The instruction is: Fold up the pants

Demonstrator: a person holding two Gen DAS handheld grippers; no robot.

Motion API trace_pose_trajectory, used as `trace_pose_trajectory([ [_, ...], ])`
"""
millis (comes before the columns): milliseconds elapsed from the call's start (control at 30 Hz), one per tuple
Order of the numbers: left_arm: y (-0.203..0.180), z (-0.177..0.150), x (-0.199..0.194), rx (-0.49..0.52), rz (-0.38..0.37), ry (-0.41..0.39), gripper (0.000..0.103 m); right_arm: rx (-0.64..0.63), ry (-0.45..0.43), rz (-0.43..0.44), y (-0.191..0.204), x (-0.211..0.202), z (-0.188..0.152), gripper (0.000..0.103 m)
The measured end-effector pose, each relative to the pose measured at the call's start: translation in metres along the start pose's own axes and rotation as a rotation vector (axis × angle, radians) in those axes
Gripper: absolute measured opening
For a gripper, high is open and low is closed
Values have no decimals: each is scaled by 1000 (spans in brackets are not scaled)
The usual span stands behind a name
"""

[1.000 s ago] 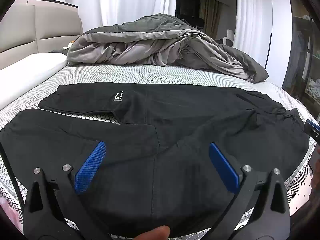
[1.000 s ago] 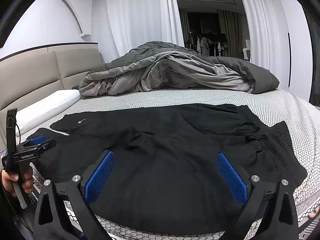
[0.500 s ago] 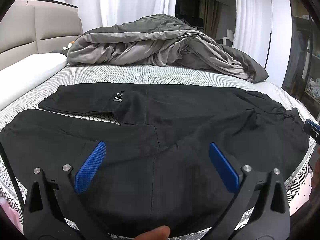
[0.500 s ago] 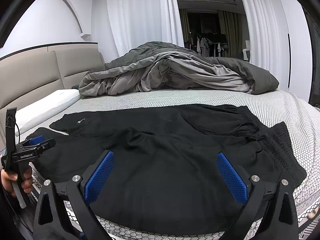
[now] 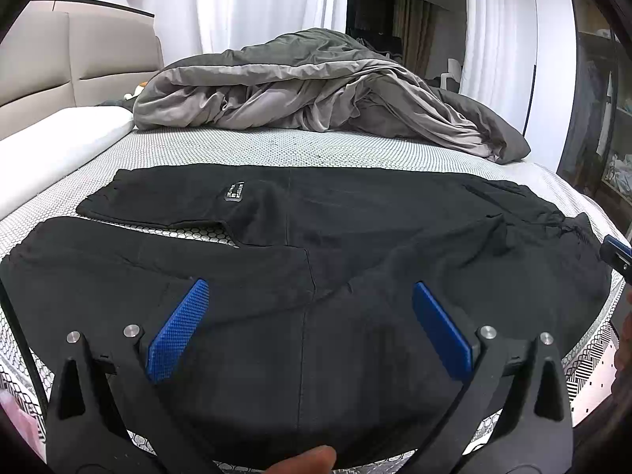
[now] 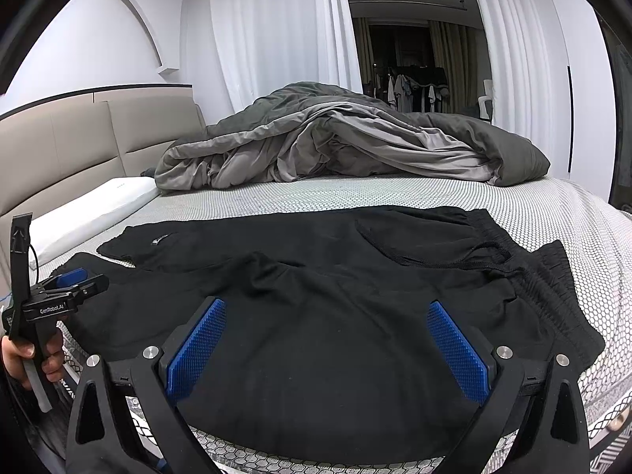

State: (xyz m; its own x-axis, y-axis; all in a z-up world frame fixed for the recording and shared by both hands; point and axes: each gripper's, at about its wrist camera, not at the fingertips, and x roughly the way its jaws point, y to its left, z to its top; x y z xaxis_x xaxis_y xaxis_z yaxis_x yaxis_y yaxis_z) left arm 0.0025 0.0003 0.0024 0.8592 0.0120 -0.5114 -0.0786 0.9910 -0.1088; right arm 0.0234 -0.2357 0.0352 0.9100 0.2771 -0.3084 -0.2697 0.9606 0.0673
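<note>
Both your tongs are spread wide and hold nothing. The left tongs hang just over the near edge of the bed, with the blue pads framing the black cloth below them. The right tongs hover the same way, farther along that near edge toward the foot of the bed, their pads also apart over bare fabric.

The pants lie flat on the near half of the bed, long axis running along its near edge, so crosswise to the way both tongs point. The cuffs sit toward the headboard end, on your left; the waistband with its drawstring sits toward the foot end, on your right. The two legs lie side by side, one at the near edge under your tongs, the other just beyond it, with a thin wedge of bed showing between them near the cuffs.

That is the relation to work from: the near leg is directly under both tongs, the far leg straight ahead. Your left tongs are nearer the leg and cuff end, your right nearer the seat and waistband. A likely first fold is lengthwise, near leg over far leg, each hand pinching the near edge where it already hovers.

The grey duvet is heaped along the far edge, well apart from the pants.
</note>
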Motion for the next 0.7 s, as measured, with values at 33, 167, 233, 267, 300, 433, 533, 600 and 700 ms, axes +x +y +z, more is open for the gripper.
trace_pose_trajectory([
  [33,0,0,0,-1,-1,0,102,2,0,0,0,-1,0,103],
  [167,0,1,0,0,1,3,102,1,1,-8,-1,0,0,103],
  [233,0,2,0,-6,-2,8,102,9,0,-14,-3,0,1,103],
  [267,0,3,-1,-6,-3,8,102,13,-1,-16,-5,-1,1,103],
  [300,0,3,-1,-4,-2,5,102,17,-2,-18,-6,-1,1,103],
  [433,2,4,-2,-8,-6,-3,102,41,-12,-38,-16,-2,2,103],
  [533,10,5,-6,-34,-6,-13,102,68,-32,-53,-25,-7,4,103],
  [600,22,7,-14,-68,-4,-25,102,102,-42,-58,-33,-12,4,103],
  [700,50,13,-30,-145,32,-34,102,180,-46,-24,-50,-22,-1,103],
])
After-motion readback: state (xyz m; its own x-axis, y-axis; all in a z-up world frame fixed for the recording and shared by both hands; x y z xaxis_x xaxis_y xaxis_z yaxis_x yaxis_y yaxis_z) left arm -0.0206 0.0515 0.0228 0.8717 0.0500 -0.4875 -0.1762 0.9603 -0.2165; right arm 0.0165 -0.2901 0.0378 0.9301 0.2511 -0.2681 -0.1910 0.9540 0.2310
